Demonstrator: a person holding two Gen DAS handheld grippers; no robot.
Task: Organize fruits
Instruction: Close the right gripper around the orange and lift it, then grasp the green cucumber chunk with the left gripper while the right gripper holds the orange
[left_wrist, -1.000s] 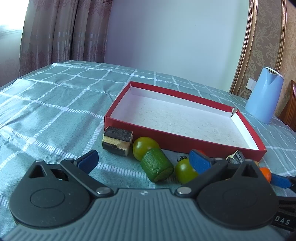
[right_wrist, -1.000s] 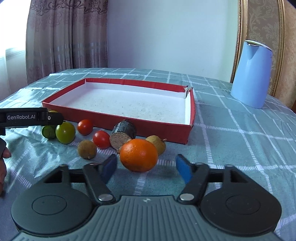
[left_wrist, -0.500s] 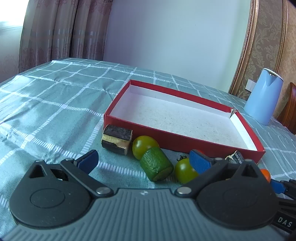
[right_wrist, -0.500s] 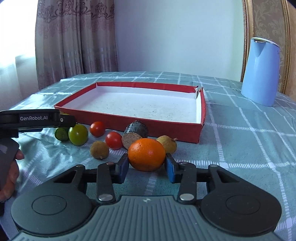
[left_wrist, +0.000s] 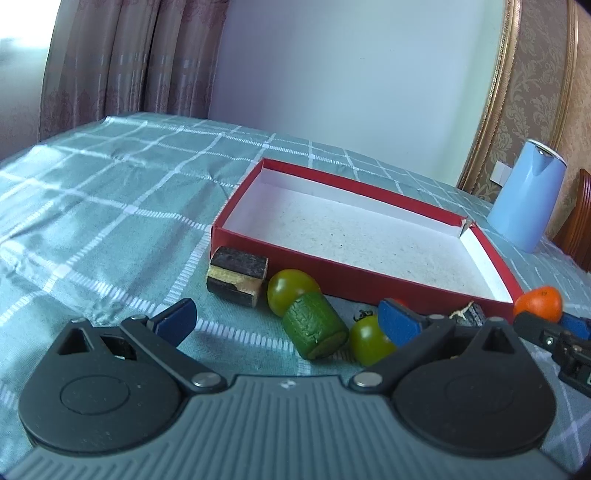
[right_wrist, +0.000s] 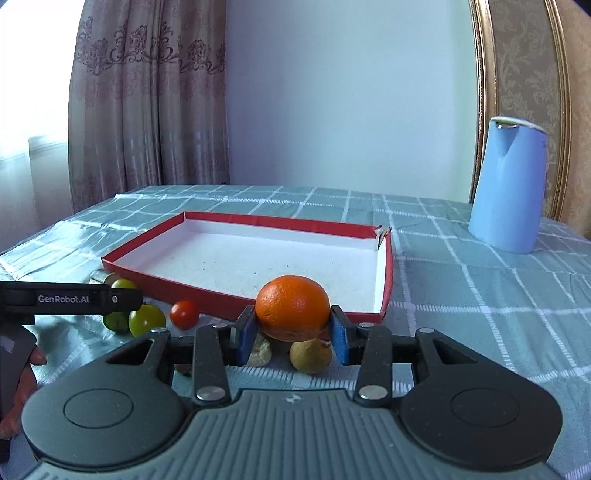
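Observation:
My right gripper (right_wrist: 292, 334) is shut on an orange (right_wrist: 292, 308) and holds it lifted above the cloth, in front of the red box (right_wrist: 384, 295). The orange also shows in the left wrist view (left_wrist: 539, 302). My left gripper (left_wrist: 286, 321) is open and empty, low over a green cylinder piece (left_wrist: 314, 330) and two green tomatoes (left_wrist: 290, 290) (left_wrist: 369, 339). A dark block (left_wrist: 236, 275) lies by the red box's (left_wrist: 280, 254) near left corner. A red tomato (right_wrist: 184, 314), green tomatoes (right_wrist: 146, 319) and small brown fruits (right_wrist: 310, 354) lie under and left of the orange.
A light blue kettle (right_wrist: 508, 188) stands at the back right on the green checked tablecloth (right_wrist: 480, 302). The left gripper's body (right_wrist: 70, 298) reaches in at the left of the right wrist view. Curtains and a wall stand behind the table.
My right gripper closed on the orange and lifted it off the cloth. My left gripper stayed open and hardly moved.

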